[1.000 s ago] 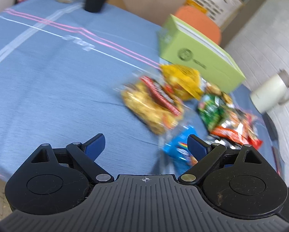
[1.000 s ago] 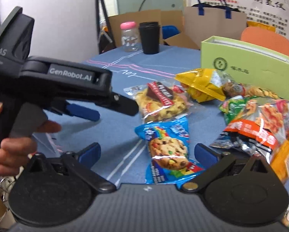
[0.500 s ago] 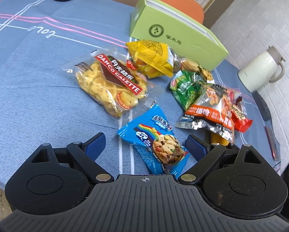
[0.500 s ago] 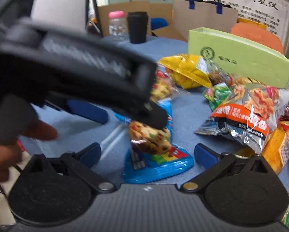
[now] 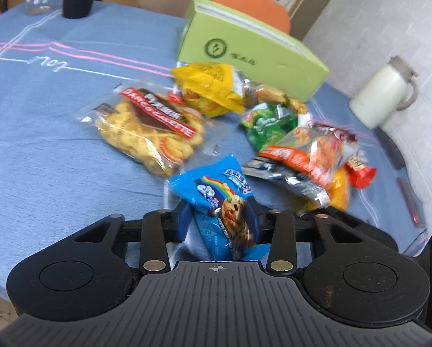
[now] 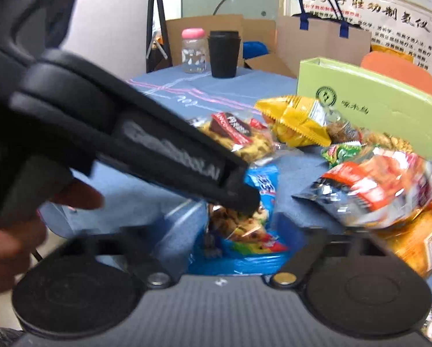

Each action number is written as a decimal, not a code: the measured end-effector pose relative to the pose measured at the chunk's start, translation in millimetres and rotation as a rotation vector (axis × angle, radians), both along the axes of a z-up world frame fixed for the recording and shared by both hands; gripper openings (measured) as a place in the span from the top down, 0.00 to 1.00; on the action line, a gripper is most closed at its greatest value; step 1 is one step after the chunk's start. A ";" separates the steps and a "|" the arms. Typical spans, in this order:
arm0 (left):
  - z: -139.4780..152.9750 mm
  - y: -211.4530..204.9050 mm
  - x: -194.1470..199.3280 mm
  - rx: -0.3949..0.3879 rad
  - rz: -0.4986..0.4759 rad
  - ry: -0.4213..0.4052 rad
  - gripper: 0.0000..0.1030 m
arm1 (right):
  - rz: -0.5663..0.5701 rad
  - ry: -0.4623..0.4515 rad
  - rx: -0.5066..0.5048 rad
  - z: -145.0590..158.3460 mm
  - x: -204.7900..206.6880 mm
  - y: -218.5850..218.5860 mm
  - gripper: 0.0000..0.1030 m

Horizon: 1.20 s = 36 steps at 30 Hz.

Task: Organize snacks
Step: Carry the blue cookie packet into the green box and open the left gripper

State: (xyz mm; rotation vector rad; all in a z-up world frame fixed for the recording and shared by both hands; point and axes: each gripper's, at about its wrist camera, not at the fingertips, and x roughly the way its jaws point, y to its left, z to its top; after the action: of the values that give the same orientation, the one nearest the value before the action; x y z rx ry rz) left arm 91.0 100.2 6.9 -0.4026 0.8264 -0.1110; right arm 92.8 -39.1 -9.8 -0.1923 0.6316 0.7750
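Observation:
My left gripper (image 5: 217,219) is shut on the blue cookie packet (image 5: 216,190), near end pinched between the jaws. The same packet shows in the right wrist view (image 6: 259,190) under the left gripper's body (image 6: 158,150). My right gripper (image 6: 239,225) looks partly closed around the packet's near end; blur hides whether it grips. A clear bag of yellow biscuits (image 5: 146,133), a yellow bag (image 5: 210,89), a green packet (image 5: 265,124) and an orange-silver bag (image 5: 302,159) lie on the blue tablecloth (image 5: 42,144). The green box (image 5: 245,46) stands behind them.
A white jug (image 5: 380,95) stands at the table's right edge by the wall. A black cup (image 6: 224,53) and a pink-lidded jar (image 6: 193,50) stand at the far side. A paper bag (image 6: 323,43) and cardboard stand behind the table.
My left gripper has closed on the blue cookie packet and lifted its near end. The right gripper's jaws have moved inward around the same packet.

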 end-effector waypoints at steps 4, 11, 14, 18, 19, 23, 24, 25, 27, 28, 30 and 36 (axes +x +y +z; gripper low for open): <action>5.9 -5.0 -2.3 0.003 -0.026 -0.013 0.86 | -0.013 0.044 0.054 7.1 0.8 -11.7 0.39; 46.6 6.9 -18.8 -0.033 -0.016 -0.111 0.86 | 0.002 -0.002 0.186 45.0 -9.4 -19.2 0.38; 67.4 6.6 2.2 0.009 -0.004 -0.161 0.86 | 0.007 -0.042 0.199 57.8 15.4 -9.6 0.38; 93.8 -7.1 62.6 0.041 -0.020 -0.218 0.86 | -0.018 -0.074 0.189 77.1 78.3 -1.2 0.38; 100.7 -10.6 81.7 0.036 -0.026 -0.227 0.86 | -0.026 -0.080 0.184 82.8 96.1 -0.2 0.38; 110.6 4.4 162.8 0.021 -0.045 -0.236 0.86 | -0.052 -0.068 0.153 99.1 176.0 3.4 0.38; 111.0 9.9 183.5 0.022 -0.049 -0.229 0.86 | -0.056 -0.058 0.146 101.3 196.5 5.0 0.38; 110.3 15.0 202.7 0.024 -0.051 -0.225 0.87 | -0.056 -0.045 0.140 102.3 214.5 6.5 0.38; 105.5 26.6 239.3 0.019 -0.044 -0.207 0.87 | -0.057 -0.012 0.131 101.4 250.0 9.6 0.38; 101.7 32.4 256.0 0.018 -0.042 -0.197 0.88 | -0.056 0.002 0.123 99.8 266.7 12.0 0.39; 92.4 42.8 288.1 0.023 -0.041 -0.176 0.88 | -0.060 0.029 0.113 92.7 295.8 17.7 0.39; 63.1 62.0 338.0 0.041 -0.025 -0.104 0.71 | -0.087 0.088 0.098 67.5 337.4 25.1 0.32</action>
State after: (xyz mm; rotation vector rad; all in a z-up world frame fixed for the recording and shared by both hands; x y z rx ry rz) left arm 429.0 162.2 70.0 -0.3446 0.7300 -0.1372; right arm 430.1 -13.9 57.7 -0.0411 0.6793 0.7312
